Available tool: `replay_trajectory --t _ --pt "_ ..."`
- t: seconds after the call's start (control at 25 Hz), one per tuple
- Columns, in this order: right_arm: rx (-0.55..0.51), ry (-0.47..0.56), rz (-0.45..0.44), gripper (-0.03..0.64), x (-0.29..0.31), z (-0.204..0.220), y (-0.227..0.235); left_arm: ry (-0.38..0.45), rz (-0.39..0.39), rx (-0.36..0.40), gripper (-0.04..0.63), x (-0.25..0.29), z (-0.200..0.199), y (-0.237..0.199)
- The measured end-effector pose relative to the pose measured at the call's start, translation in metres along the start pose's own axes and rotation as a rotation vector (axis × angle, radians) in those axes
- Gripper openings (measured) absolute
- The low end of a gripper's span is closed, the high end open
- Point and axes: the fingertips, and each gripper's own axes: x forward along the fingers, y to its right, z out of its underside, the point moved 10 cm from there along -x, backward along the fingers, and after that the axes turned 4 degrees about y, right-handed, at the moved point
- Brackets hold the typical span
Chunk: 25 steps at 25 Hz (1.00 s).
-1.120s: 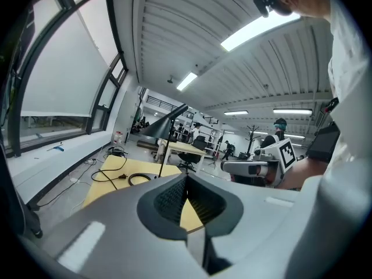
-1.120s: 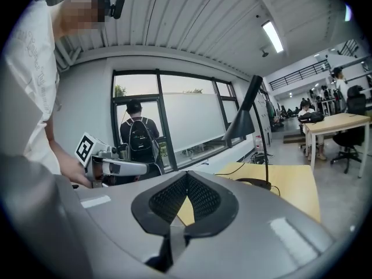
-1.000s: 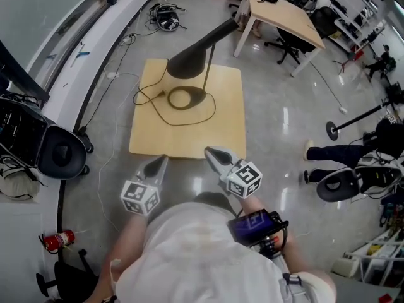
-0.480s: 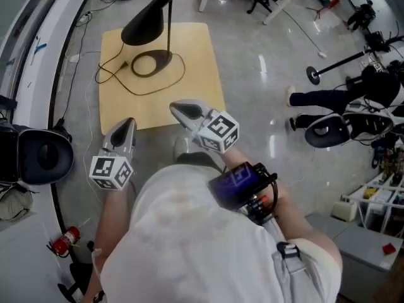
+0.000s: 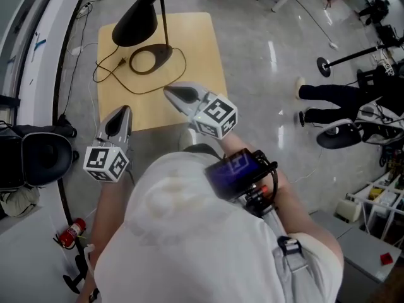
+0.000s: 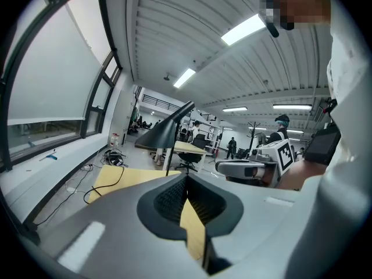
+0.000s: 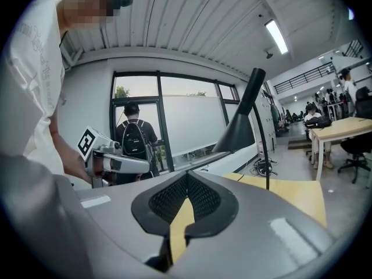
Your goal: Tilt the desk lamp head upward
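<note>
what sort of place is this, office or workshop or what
Probably an open-plan office or lab floor: a wooden desk with an office chair, strip lights along the ceiling, and a long window wall down one side. A black desk lamp stands on a low wooden table.

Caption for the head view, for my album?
Left gripper and right gripper, both shut, held before a black desk lamp on a wooden table.
</note>
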Motion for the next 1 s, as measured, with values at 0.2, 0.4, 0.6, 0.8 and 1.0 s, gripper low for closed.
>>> replay_trajectory --t 0.2,0.4,0.6,0.8,1.0 --pt "0.006 0.006 -0.007 0.012 -0.002 0.001 0.030 -0.003 -0.006 0.001 0.002 0.028 -0.003 0.001" --pt "0.000 0.012 -0.006 0.014 -0.003 -0.004 0.058 -0.003 -0.011 -0.004 0.002 0.050 -0.008 0.000" --pt "-0.040 0.020 -0.008 0.014 -0.006 -0.011 0.090 -0.010 -0.017 -0.008 0.002 0.073 -0.010 0.003" --pt "-0.066 0.012 -0.011 0.014 -0.006 -0.019 0.122 -0.009 -0.052 -0.027 0.002 0.091 -0.017 -0.002" --pt "-0.103 0.012 -0.031 0.014 0.002 -0.031 0.140 -0.009 -0.079 -0.022 0.002 0.096 -0.018 -0.011"
